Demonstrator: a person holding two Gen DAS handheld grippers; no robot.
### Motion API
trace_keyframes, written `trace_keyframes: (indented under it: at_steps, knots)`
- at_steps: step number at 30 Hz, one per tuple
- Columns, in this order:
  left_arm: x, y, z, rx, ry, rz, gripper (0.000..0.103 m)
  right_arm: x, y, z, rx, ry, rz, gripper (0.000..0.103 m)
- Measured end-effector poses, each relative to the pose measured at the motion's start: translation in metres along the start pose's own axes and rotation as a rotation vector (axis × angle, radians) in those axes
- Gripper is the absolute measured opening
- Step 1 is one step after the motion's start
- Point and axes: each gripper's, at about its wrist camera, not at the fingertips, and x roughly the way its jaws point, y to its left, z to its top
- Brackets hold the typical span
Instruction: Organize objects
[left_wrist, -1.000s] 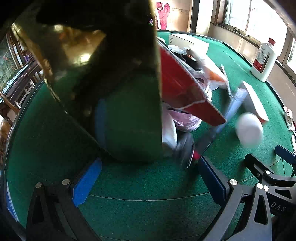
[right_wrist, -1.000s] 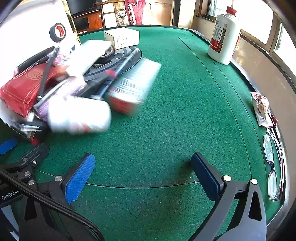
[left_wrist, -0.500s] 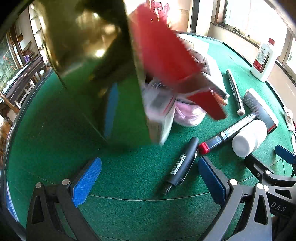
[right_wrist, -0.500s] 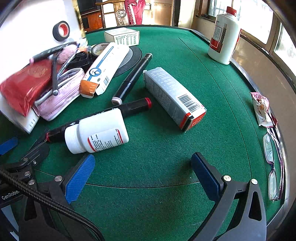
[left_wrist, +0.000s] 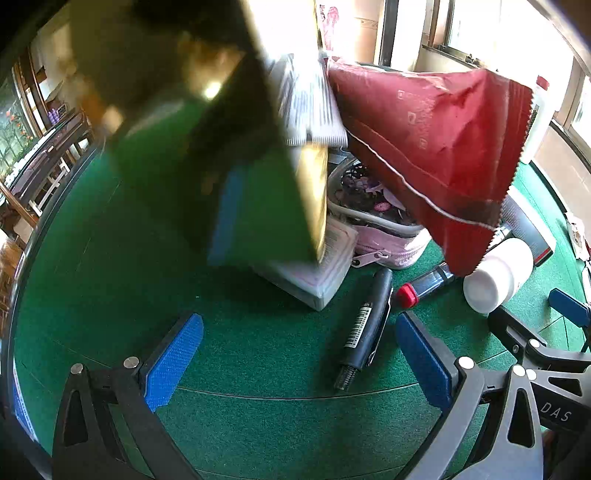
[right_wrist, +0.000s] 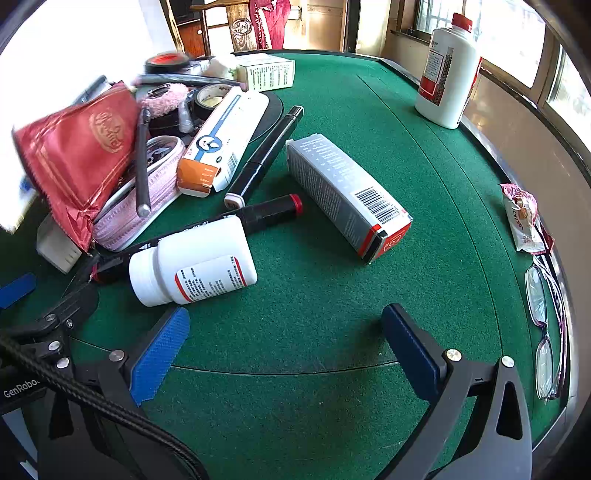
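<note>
A pile of objects lies on the green felt table (right_wrist: 332, 295): a white pill bottle (right_wrist: 192, 260), a grey carton (right_wrist: 345, 194), a white and orange box (right_wrist: 225, 142), black markers (right_wrist: 266, 158), a pink zip case (right_wrist: 144, 199) and a red foil pouch (right_wrist: 79, 155). In the left wrist view a shiny gold container (left_wrist: 221, 147) is tipped above the table, blurred, with the red pouch (left_wrist: 436, 147) sliding out over the pink case (left_wrist: 376, 221). A black pen (left_wrist: 364, 328) lies between my left gripper's fingers. My left gripper (left_wrist: 299, 354) and right gripper (right_wrist: 284, 350) are both open and empty.
A large white bottle (right_wrist: 447, 70) stands at the far right edge. A snack packet (right_wrist: 524, 221) and glasses (right_wrist: 546, 325) lie along the right rim. A small white box (right_wrist: 266, 70) and tape rolls (right_wrist: 210, 98) sit at the back.
The gold container has tipped further and risen. The pouch, case, markers, bottle and boxes have spilled out and come to rest on the felt. Both grippers stayed put.
</note>
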Motion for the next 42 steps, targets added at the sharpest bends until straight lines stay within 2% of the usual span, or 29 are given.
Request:
trace_keyframes:
  at_steps: [12,42]
  knots:
    - [-0.001,0.001,0.0,0.0,0.0,0.0,0.102,-0.003,-0.015,-0.004,-0.002,0.0,0.002,0.103]
    - [-0.005,0.003,0.0,-0.001,0.0,0.0,0.102,-0.004,-0.014,-0.004,-0.001,0.0,0.0,0.103]
